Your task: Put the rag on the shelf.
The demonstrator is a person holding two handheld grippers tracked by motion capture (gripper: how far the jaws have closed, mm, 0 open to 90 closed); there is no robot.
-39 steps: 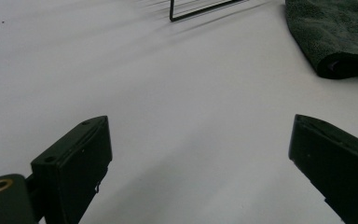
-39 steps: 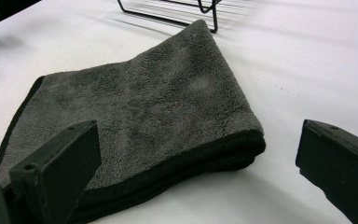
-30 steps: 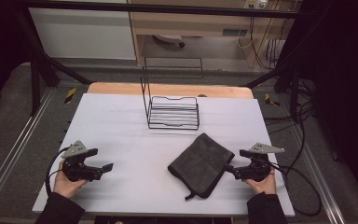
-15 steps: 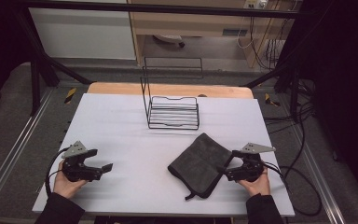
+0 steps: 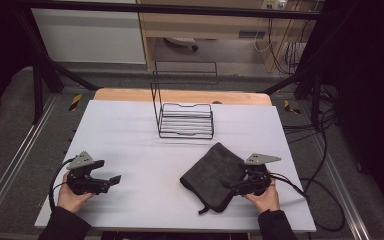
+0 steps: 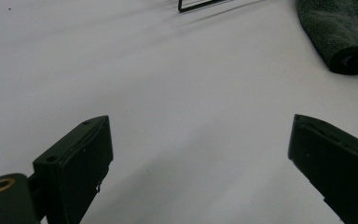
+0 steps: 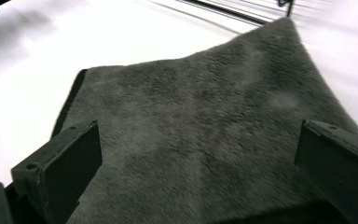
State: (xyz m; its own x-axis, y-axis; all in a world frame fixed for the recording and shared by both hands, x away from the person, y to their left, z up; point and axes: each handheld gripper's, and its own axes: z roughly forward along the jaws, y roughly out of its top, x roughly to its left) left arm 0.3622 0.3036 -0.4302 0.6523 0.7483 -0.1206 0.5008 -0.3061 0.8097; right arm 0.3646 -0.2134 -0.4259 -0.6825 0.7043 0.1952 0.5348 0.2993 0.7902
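Right tongs (image 5: 233, 187) wide open, holding nothing, at edge of folded grey towel (image 5: 214, 175), ready to grab. Left tongs (image 5: 114, 179) wide open, empty, waiting on desk (image 5: 130, 135), towel well apart.

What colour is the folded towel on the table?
Dark grey towel, plain, no pattern; best seen in the right gripper view.

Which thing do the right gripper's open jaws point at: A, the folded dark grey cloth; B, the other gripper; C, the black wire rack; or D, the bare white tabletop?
A: in the right gripper view the dark grey cloth lies spread between and beyond the open jaws of the right gripper, with the wire rack farther off.
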